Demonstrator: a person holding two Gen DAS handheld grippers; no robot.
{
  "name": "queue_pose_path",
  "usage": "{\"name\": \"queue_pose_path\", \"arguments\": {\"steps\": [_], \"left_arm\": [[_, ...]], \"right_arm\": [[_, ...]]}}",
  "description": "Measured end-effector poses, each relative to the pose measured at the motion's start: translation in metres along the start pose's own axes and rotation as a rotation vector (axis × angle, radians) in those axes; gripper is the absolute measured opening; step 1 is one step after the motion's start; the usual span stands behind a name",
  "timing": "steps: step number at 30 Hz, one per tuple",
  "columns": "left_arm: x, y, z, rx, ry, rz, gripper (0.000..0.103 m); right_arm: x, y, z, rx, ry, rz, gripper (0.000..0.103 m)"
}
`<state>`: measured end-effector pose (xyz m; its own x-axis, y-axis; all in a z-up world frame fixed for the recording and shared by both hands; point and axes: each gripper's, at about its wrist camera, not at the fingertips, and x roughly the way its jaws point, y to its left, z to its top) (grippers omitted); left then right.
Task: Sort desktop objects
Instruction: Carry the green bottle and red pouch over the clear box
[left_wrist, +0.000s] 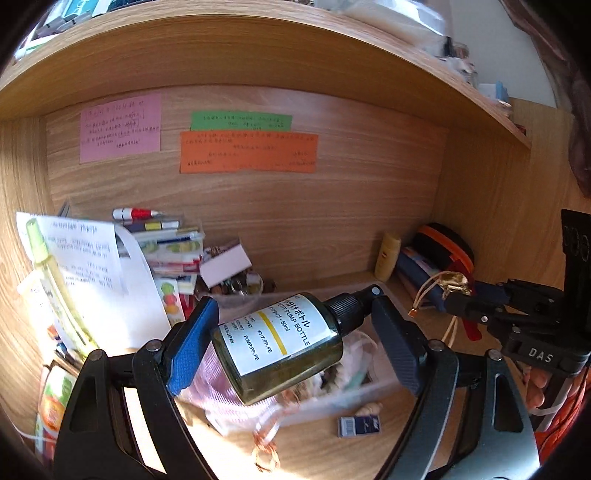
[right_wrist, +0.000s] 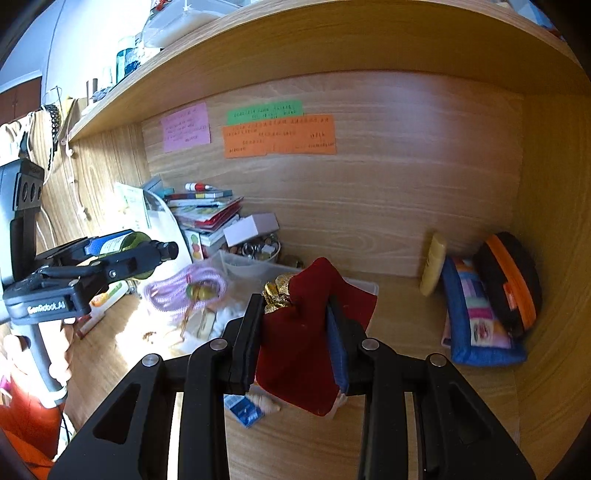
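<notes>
Up above the cluttered surface (left_wrist: 321, 454), the left claw (left_wrist: 295, 339) is clamped on a bottle (left_wrist: 280, 343); the right claw (right_wrist: 295, 339), to its right, is clamped on a red pouch (right_wrist: 299, 350).

Brightness: warm daylight, bright low on the left, dimmer toward the right wall of the wooden alcove.
Light source: comes in from the left; a hot patch falls across the surface (left_wrist: 325, 446) and the white paper (left_wrist: 88, 254).
Glare: paper nearly washed out; a pale sheen sits on the back panel (right_wrist: 424, 122) in the right wrist view.
Shadows: the underside of the shelf (left_wrist: 258, 48) is shaded; the right corner sits in soft shade.
Blur: pink mesh pouch (left_wrist: 221, 387) smeared under the left claw (left_wrist: 295, 339); handwriting on the coloured notes (left_wrist: 247, 151) unreadable.
Sharpness: bottle label (left_wrist: 273, 336) crisp.
Distortion: heavy fisheye, shelf edge bows into an arc, black vignette at the corners.
</notes>
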<state>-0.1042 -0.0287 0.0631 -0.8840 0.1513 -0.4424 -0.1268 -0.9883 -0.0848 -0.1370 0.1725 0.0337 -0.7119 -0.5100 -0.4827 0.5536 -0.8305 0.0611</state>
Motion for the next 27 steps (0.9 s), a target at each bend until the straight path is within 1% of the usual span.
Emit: {"name": "queue_pose_path", "arguments": {"steps": [5, 11, 16, 20, 22, 25, 27], "left_arm": [[0.017, 0.004, 0.014, 0.007, 0.013, -0.001, 0.085], [0.047, 0.002, 0.021, 0.009, 0.063, -0.015, 0.085], [0.080, -0.001, 0.017, 0.021, 0.136, -0.005, 0.085], [0.102, -0.003, 0.011, 0.030, 0.211, -0.017, 0.085], [0.111, -0.006, 0.007, 0.055, 0.253, -0.025, 0.085], [0.119, -0.011, 0.001, 0.104, 0.287, -0.011, 0.085], [0.125, -0.013, -0.003, 0.115, 0.302, -0.011, 0.085]], "right_arm": [[0.013, -0.001, 0.014, -0.014, 0.000, 0.000, 0.029], [0.036, -0.006, 0.019, -0.008, 0.025, 0.003, 0.030], [0.064, -0.015, 0.011, 0.018, 0.087, 0.002, 0.030], [0.082, -0.025, 0.001, 0.050, 0.139, 0.017, 0.030], [0.089, -0.031, -0.004, 0.070, 0.163, 0.027, 0.030], [0.095, -0.037, -0.009, 0.086, 0.191, 0.034, 0.030], [0.100, -0.040, -0.012, 0.094, 0.210, 0.034, 0.030]]}}
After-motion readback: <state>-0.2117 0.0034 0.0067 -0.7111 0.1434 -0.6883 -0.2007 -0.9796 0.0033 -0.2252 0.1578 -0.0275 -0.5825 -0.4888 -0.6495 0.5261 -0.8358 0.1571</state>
